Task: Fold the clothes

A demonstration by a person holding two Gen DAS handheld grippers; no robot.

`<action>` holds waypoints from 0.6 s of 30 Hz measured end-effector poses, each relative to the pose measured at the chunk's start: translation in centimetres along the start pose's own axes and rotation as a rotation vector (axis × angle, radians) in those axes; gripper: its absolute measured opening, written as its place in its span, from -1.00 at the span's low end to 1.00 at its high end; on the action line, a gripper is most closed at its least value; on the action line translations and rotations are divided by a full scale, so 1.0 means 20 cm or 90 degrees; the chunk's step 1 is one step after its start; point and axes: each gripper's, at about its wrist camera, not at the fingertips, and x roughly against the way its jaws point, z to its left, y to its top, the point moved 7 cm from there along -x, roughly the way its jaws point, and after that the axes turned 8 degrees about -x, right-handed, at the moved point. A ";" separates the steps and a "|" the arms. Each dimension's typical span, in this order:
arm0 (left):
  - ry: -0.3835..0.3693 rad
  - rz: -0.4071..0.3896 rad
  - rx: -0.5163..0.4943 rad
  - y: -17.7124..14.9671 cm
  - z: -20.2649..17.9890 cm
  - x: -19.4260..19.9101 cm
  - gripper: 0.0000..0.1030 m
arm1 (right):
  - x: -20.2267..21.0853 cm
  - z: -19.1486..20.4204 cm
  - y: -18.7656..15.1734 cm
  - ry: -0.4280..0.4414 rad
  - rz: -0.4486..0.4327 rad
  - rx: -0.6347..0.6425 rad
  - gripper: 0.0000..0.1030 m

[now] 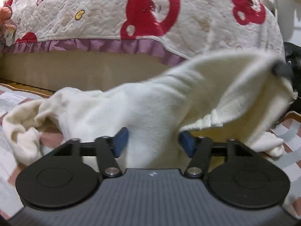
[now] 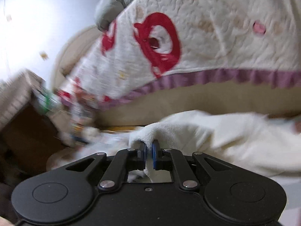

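Cream fleece garment point(image 1: 154, 109): motion-smeared, lower edge hidden behind gripper body.
Shelf clutter point(image 2: 75, 109): too blurred to identify.
Red-patterned white quilt point(image 2: 216, 37): cut off top, right.

The garment point(image 1: 150, 109) lies on the patterned sheet point(image 1: 5, 101) in front of the bed base point(image 1: 75, 69), with the quilt point(image 1: 97, 13) hanging over that base from above. The left gripper point(image 1: 153, 141) sits at the near edge of the garment, cloth bunched between its fingers point(image 1: 121, 141). To the right, one part of the garment is raised. The right gripper point(image 2: 150, 149) has a fold between its fingers, the rest trailing off to its right. A cardboard box point(image 2: 28, 131) stands left of the bed.
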 end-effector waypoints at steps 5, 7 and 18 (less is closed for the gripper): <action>0.008 -0.023 -0.062 0.12 0.03 -0.07 -0.34 | -0.16 -0.09 -0.13 -0.198 0.041 0.122 -0.85; 0.003 -0.016 -0.074 0.13 0.01 -0.09 -0.67 | -0.20 -0.12 -0.18 -0.203 0.041 0.130 -0.71; -0.024 -0.004 -0.031 0.11 0.08 -0.10 -0.82 | -0.42 -0.19 -0.49 -0.217 0.077 0.241 0.32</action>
